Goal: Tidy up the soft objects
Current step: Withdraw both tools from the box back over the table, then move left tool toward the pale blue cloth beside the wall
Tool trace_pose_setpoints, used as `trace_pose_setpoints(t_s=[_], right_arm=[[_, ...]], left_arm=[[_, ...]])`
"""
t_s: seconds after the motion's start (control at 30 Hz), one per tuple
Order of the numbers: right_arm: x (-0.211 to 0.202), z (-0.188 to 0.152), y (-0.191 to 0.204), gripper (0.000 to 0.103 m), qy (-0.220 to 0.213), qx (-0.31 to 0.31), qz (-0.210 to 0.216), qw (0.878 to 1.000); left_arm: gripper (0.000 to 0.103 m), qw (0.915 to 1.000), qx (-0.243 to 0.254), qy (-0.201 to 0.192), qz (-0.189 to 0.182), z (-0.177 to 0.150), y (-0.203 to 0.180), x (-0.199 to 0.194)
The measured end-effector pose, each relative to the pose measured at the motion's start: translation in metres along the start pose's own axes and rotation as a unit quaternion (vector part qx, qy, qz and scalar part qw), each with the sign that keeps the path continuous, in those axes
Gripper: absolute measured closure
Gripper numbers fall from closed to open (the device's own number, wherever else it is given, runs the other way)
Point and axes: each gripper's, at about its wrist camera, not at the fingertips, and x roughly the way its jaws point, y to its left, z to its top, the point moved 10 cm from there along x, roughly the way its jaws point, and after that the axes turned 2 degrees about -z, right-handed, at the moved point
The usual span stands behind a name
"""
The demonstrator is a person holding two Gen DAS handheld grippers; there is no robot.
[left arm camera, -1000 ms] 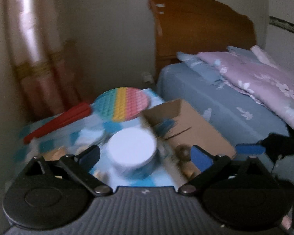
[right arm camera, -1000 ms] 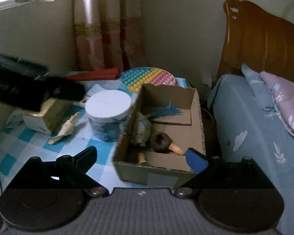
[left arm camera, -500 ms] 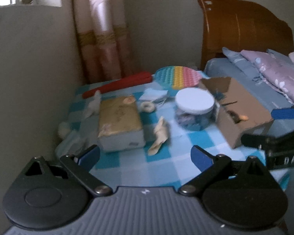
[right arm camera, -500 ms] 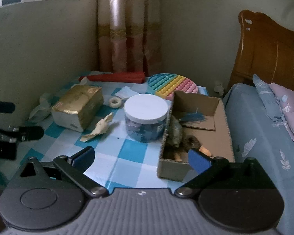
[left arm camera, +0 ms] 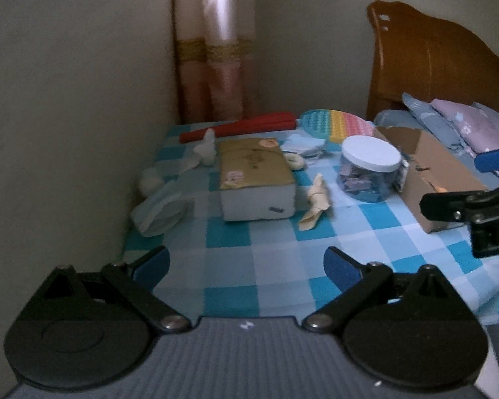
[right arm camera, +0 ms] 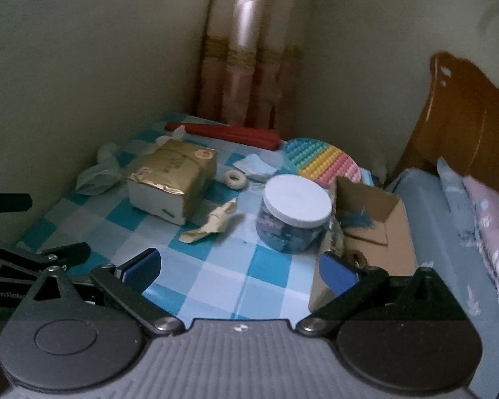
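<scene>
Left wrist view: on the checked bench (left arm camera: pixel 276 266), the gold-topped tissue pack (left arm camera: pixel 254 179) runs lengthwise away from the camera; beside it the crumpled beige wad (left arm camera: pixel 316 206) lies likewise. Left claw (left arm camera: pixel 246 262) and right claw (right arm camera: pixel 238 269) gape wide, empty.

Both wrist views face the checked table (left arm camera: pixel 236 242) – left-side, right-side.

The room was dim, both views soft; daylight glared on the pink pleated curtain (left arm camera: pixel 216 43), and edges curved.
</scene>
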Motion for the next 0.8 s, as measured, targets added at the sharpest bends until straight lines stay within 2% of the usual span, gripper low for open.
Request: trace_pose_setpoints(t_s=[0.4, 0.63, 0.8], right_arm=[[0.030, 0.005, 0.024, 0.000, -0.010, -0.010, 0.053, 0.999], [0.063, -0.001, 0.024, 0.000, -0.004, 0.006, 0.085, 0.996], [0.086, -0.013, 0.024, 0.000, 0.009, -0.003, 0.084, 0.996]], left_arm=[[0.004, 0.9985, -0.013, 0.003, 0.053, -0.010, 0.029, 0.012], [0.004, 0.9962, 0.011, 0.016, 0.085, -0.011, 0.032, 0.031], [0.004, 0.9943, 0.008, 0.030, 0.102, -0.009, 0.042, 0.050]])
